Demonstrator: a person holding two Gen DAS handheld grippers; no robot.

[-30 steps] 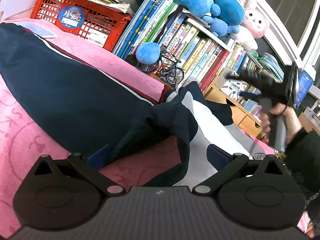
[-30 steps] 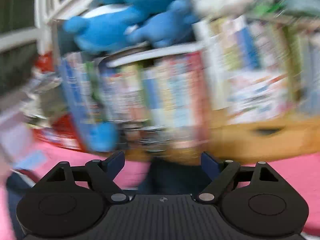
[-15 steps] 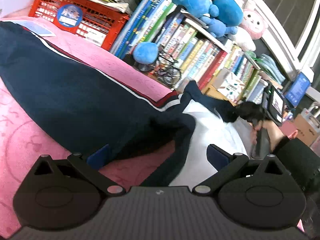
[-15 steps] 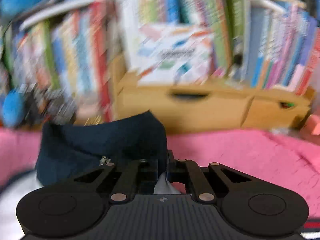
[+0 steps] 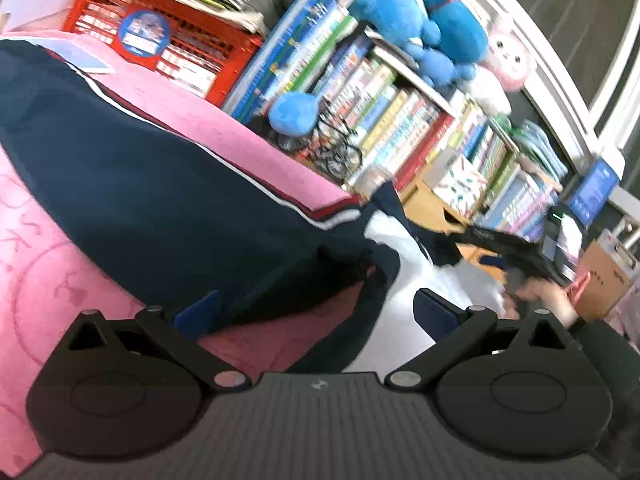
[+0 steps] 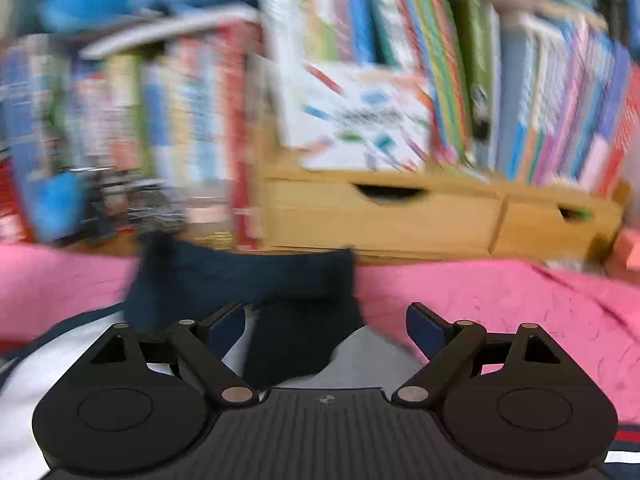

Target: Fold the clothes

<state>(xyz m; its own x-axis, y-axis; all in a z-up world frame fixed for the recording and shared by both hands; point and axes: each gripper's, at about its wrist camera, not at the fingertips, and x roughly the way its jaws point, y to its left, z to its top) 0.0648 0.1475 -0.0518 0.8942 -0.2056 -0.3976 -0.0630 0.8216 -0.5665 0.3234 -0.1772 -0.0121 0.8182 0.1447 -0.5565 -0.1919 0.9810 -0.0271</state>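
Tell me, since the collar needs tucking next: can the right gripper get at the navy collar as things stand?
Probably yes. The right gripper is just short of the navy collar, its jaws opening with the collar's dark fold lying between them, unpinched. Nothing blocks the way on the pink bedspread.

jacket (image 5: 152, 184): navy, white panels, red-and-white stripes
blanket (image 5: 36, 280): pink, patterned
crate (image 5: 192, 48): red
plush toys (image 5: 404, 20): blue
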